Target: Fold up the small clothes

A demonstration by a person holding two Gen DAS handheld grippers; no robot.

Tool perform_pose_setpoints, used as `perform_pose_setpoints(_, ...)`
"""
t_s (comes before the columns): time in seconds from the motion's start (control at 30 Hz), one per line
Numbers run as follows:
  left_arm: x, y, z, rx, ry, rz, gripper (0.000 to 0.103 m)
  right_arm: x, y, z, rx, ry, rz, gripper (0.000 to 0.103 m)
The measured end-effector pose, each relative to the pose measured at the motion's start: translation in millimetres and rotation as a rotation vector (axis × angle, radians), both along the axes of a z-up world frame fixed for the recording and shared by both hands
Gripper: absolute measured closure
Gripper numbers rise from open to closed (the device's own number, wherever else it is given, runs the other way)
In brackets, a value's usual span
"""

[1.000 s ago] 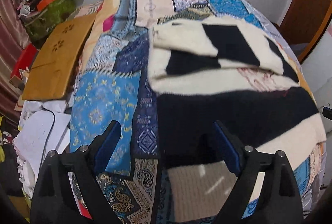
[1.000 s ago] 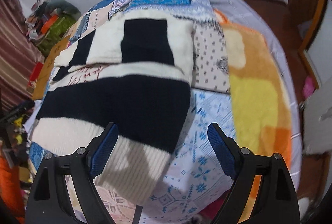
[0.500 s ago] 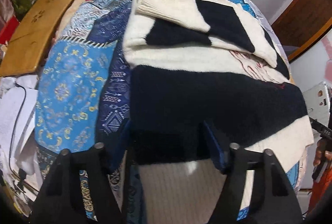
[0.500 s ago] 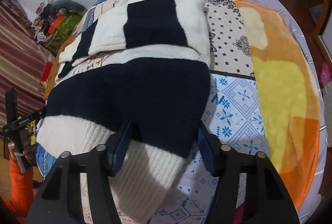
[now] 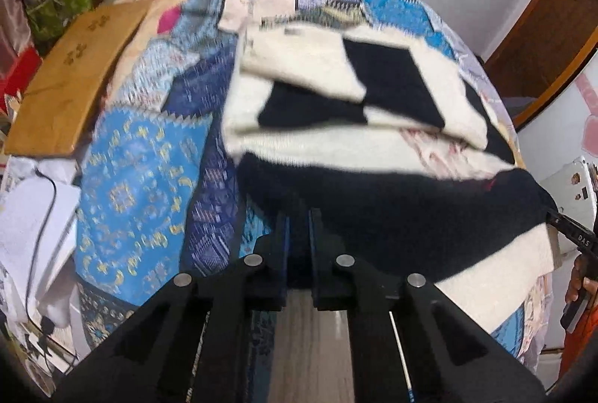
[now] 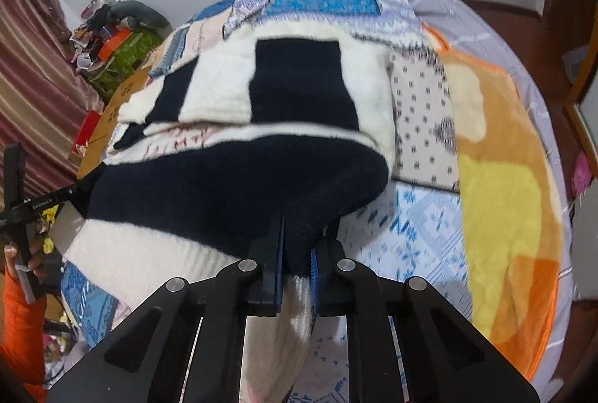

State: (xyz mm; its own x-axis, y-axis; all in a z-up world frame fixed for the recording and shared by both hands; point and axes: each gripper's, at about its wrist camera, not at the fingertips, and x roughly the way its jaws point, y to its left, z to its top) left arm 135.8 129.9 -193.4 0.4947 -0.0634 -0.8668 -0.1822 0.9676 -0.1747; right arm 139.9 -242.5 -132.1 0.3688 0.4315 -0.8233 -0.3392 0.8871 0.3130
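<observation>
**A:** What are the two hand-held grippers doing?

**B:** Both are clenched on the one sweater (image 6: 239,179). The left hand-held gripper (image 5: 298,235) has its jaws almost together, pinching the near edge of the dark band at the sweater's left corner. The right hand-held gripper (image 6: 297,246) is clamped just as tightly on the right corner, with dark knit and the cream ribbed hem bunched between the blue pads (image 6: 314,264).

**A:** Where does the sweater lie, and how is it turned?

**B:** On the bed, over a patchwork cover (image 5: 138,179) of blue, cream and pink panels. Its ribbed hem is the near edge, toward the grippers; the neck end points away, toward the far wall. The long axis runs from near to far. Both sleeves are folded in across the chest, overlapping, each cream with a black block.

**A:** Counts?

**B:** One sweater, two sleeves, two grippers. Beside the patchwork, in the right wrist view, lies one yellow and orange blanket (image 6: 501,201). In the left wrist view, one wooden board (image 5: 71,85) lies off the bed's left side. An orange sleeve (image 6: 22,313) shows at the edge.
</observation>
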Motion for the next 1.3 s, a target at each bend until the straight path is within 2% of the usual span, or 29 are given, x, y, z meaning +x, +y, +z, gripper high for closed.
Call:
perform_pose_setpoints(0.3, 30, -2, 47, 0.046, -0.132, 0.006, 0.096, 23, 2, 40, 0.01, -0.128, -0.015, 0.094)
perform_pose_setpoints(0.57, 72, -3, 56, 0.088, -0.163, 0.019, 0.096, 53, 17, 58, 0.0, -0.202, -0.023, 0.094)
perform_pose_setpoints(0.7, 90, 4, 49, 0.121, -0.156, 0.048, 0.096, 73, 21, 53, -0.015, -0.211, -0.05, 0.094)
perform_pose_setpoints(0.87, 111, 22, 26, 0.139, -0.105, 0.09, 0.096, 97, 20, 30, -0.044, -0.168, -0.086, 0.094)
perform_pose_setpoints(1.13, 129, 50, -23, 0.061, -0.003, 0.134, 0.095, 119, 17, -10, -0.084, -0.063, -0.109, 0.094)
perform_pose_setpoints(1.3, 130, 44, -27, 0.104, -0.008, 0.113, 0.093, 120, 17, -20, -0.097, -0.027, -0.081, 0.09)
